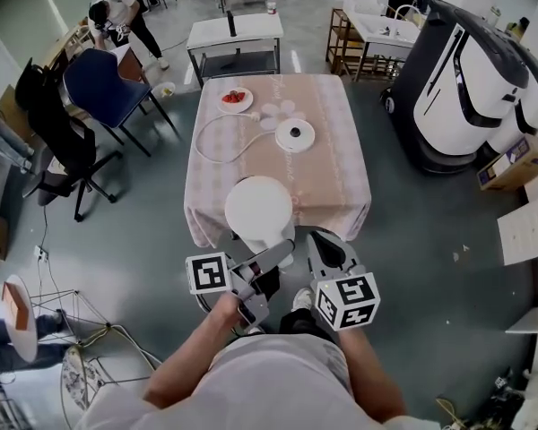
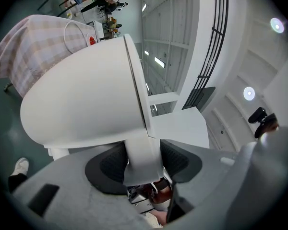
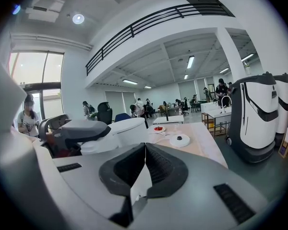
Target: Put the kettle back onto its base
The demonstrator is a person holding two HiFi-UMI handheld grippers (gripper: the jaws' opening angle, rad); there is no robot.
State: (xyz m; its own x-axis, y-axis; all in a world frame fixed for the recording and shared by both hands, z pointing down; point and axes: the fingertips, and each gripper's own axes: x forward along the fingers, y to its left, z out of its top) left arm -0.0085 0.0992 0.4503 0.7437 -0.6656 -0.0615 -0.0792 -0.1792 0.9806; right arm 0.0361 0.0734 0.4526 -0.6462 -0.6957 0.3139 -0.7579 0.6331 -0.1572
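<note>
My left hand-held gripper point(image 2: 143, 161) clamps the handle of the white rounded plastic kettle point(image 1: 258, 209), at lower centre, over the near edge of the cloth-covered table point(image 1: 341, 195). My right hand-held gripper point(image 3: 144, 150) is closed and empty. I think the next move is to carry the kettle to the round white base point(image 1: 294, 135), upper centre, and lower it centred.

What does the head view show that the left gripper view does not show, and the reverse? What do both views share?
Only the head view shows the kettle base, standing empty on the table, and the right gripper. Only the left gripper view shows the left gripper's jaws clamped on the handle of the kettle. Both share the kettle, the table and the plate of red food.
</note>
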